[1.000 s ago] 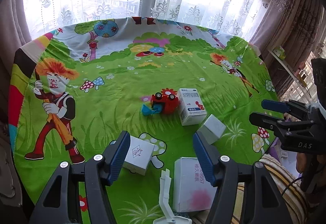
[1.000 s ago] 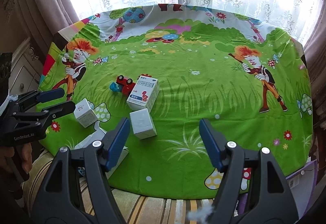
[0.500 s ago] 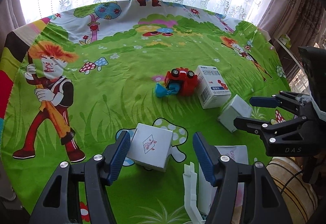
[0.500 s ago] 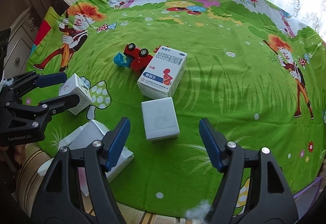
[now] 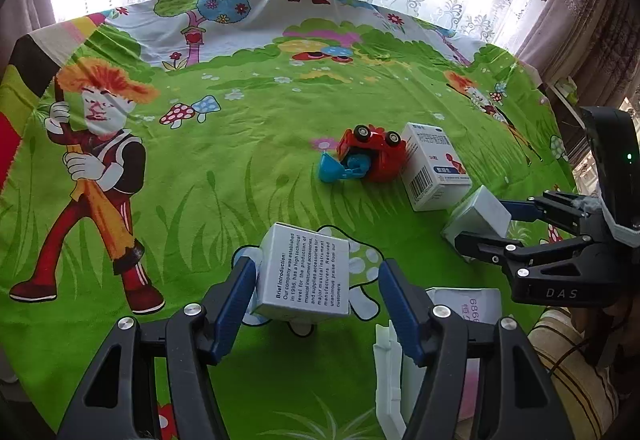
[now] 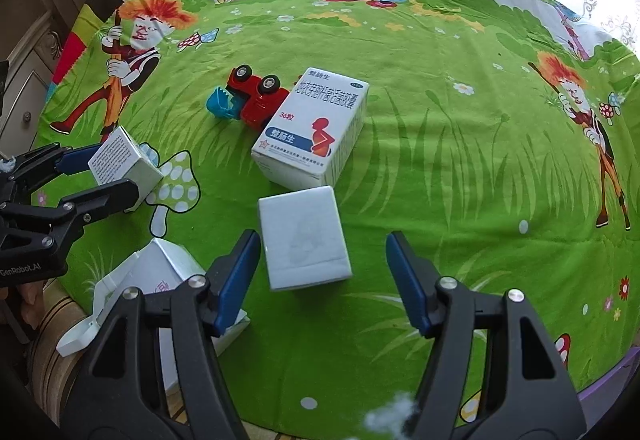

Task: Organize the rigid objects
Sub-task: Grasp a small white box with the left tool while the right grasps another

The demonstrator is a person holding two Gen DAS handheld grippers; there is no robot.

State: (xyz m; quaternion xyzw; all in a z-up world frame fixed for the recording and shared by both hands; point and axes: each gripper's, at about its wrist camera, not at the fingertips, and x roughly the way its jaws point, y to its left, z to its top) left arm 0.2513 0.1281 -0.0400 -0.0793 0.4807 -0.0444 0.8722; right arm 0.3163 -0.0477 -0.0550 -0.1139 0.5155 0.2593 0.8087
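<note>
The left gripper (image 5: 316, 292) stood with its jaws parted around a small white cube box (image 5: 304, 276) printed with English text. The box sat between the blue pads on the green cartoon tablecloth (image 5: 200, 180); the left pad lay right at the box's side, while a clear gap showed at the right pad, so the jaws were released, not clamped.

The right gripper (image 6: 324, 264) had its jaws spread wider than the plain white box (image 6: 304, 236) that lay between them. They had just been closing a little, yet both pads stood apart from the box, and nothing was grasped.

Just beyond that plain box lay a larger medicine carton (image 6: 312, 128) with a red figure and blue band, its near edge touching or almost touching the plain box. A red toy car (image 6: 256, 96) rested upside down against the carton's far left corner, a blue scoop at its front. An opened white package (image 6: 160, 280) with a raised flap lay at the cloth's near edge, between the two grippers
</note>
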